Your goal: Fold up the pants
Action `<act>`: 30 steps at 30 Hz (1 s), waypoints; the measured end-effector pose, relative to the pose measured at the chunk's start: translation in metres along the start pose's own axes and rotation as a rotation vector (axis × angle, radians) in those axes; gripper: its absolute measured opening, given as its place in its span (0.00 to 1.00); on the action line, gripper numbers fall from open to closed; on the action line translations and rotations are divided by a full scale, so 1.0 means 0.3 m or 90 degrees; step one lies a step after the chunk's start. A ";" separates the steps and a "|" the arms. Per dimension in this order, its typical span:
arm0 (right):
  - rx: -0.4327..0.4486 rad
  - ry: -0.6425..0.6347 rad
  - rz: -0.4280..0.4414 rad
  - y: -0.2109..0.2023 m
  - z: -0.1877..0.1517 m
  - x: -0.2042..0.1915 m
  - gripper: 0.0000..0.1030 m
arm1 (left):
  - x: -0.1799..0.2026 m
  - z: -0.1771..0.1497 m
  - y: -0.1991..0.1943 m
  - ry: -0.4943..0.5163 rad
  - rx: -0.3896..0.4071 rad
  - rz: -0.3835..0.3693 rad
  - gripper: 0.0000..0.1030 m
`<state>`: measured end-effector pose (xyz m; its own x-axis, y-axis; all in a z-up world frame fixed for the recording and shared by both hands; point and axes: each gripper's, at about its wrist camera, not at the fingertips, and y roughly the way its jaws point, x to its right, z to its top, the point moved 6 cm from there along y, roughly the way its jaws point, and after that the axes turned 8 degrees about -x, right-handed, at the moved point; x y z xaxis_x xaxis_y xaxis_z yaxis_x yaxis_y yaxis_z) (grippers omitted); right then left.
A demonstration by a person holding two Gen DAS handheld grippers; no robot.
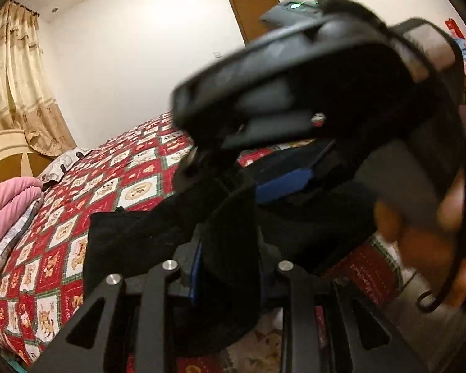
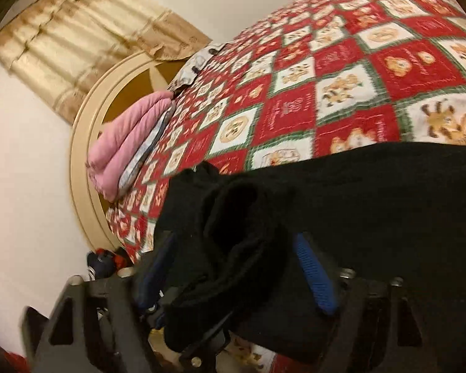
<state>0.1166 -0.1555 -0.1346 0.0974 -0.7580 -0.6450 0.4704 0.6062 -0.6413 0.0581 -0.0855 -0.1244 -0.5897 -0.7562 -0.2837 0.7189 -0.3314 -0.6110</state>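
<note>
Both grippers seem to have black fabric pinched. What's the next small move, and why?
Probably carry both grips forward over the quilt and lower them. The left gripper and right gripper each pinch the black pants, whose held edge is bunched up off the bed.

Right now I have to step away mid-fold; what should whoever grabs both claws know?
Left claw: shut on a bunched edge of the black pants.
Right claw: also shut on a bunched fold of the pants; it sits close in front of the left camera, blurred.
Pants: partly lifted, the rest draped on the red patchwork quilt near the bed's edge.
Done: both grips made.
Left: no neat fold shows yet; lay the cloth flat, fold it, then release.
</note>
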 end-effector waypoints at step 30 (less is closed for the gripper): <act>0.054 -0.011 -0.137 -0.423 -0.023 0.429 0.23 | 0.585 0.229 -0.023 0.154 0.024 -0.197 0.47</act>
<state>0.0632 -0.3282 -0.1390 0.0015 -0.8718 -0.4899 0.5544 0.4084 -0.7251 -0.0252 -0.2547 -0.1193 -0.8472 -0.4641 -0.2587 0.5036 -0.5465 -0.6691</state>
